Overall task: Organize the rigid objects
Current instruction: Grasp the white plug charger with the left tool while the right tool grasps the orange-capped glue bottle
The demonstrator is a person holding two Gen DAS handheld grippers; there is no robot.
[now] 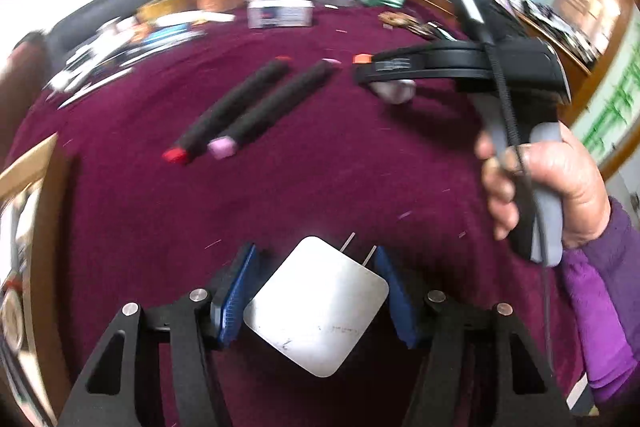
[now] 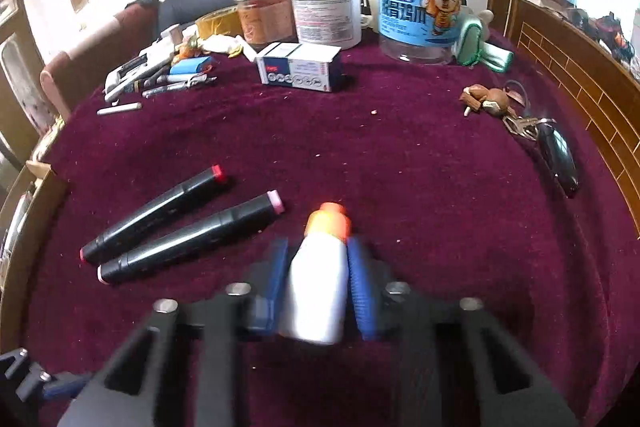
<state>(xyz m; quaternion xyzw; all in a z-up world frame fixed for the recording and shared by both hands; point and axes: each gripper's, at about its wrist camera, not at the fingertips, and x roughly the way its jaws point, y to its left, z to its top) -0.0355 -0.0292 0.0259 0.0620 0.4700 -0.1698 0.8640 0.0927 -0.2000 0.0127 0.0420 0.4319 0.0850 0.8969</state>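
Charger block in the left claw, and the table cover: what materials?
Charger block: probably smooth matte white plastic; uniform rounded-corner face, two bare metal prongs. Table cover: seemingly napped burgundy fabric, velvet-like; fuzzy, non-reflective surface with lint specks.

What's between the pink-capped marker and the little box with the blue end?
Just bare purple tablecloth between the pink-capped marker and the small box, seen from the right wrist view.

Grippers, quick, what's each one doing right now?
Left gripper: closed on the white charger plug.
Right gripper: closed on the white bottle with orange cap.
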